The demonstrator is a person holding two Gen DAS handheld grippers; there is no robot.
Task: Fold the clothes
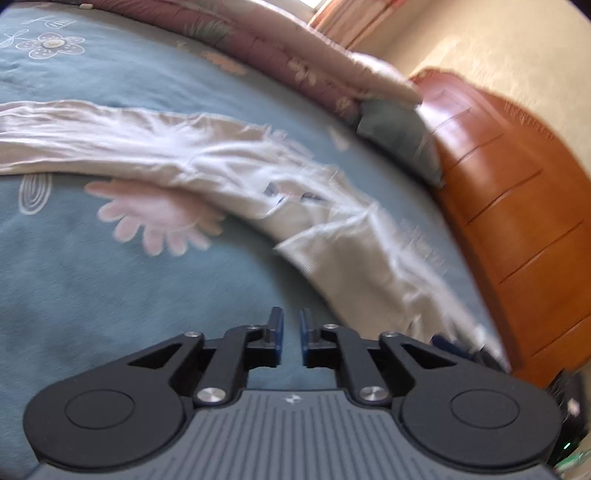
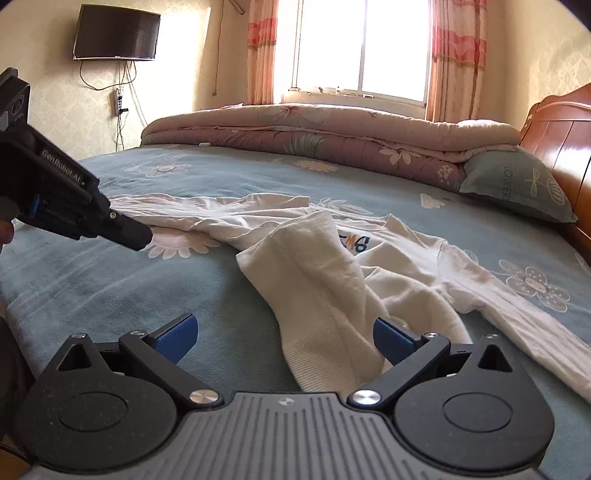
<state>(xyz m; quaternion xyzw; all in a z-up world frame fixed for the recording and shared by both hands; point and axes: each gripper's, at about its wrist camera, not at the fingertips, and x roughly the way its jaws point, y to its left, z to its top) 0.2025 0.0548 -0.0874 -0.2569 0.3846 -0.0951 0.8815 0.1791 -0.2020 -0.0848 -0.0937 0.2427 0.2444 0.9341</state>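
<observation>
Clearly, the white long-sleeved shirt (image 2: 369, 266) lies crumpled on the bed (image 2: 110, 288), across the blue-grey sheet printed with pale flowers. Its cloth is soft and thin, with many small creases, and one cuff end shows a fine ribbed knit. A small dark print sits near its middle, too small to read.

The right gripper (image 2: 284, 338) has its jaws wide apart, with blue pads on black linkage arms and a grey grooved body. The ribbed sleeve end lies between the jaws, but the pads do not press on it. The left gripper (image 1: 291, 338) has its jaws almost together, only a narrow gap between the blue pads, and nothing is held there; under them is bare sheet, near the shirt.

The right wrist view is sharp and shows more of the room: the left gripper (image 2: 129, 232) from the side, dark and matte, a folded quilt (image 2: 314, 136) in pink and mauve, a green pillow (image 2: 517, 184), a window (image 2: 362, 48) with striped curtains, and a flat television (image 2: 116, 33) on the wall. The left wrist view is blurred and tilted; it shows the glossy wooden headboard (image 1: 517, 221) larger, with its carved panel lines.
</observation>
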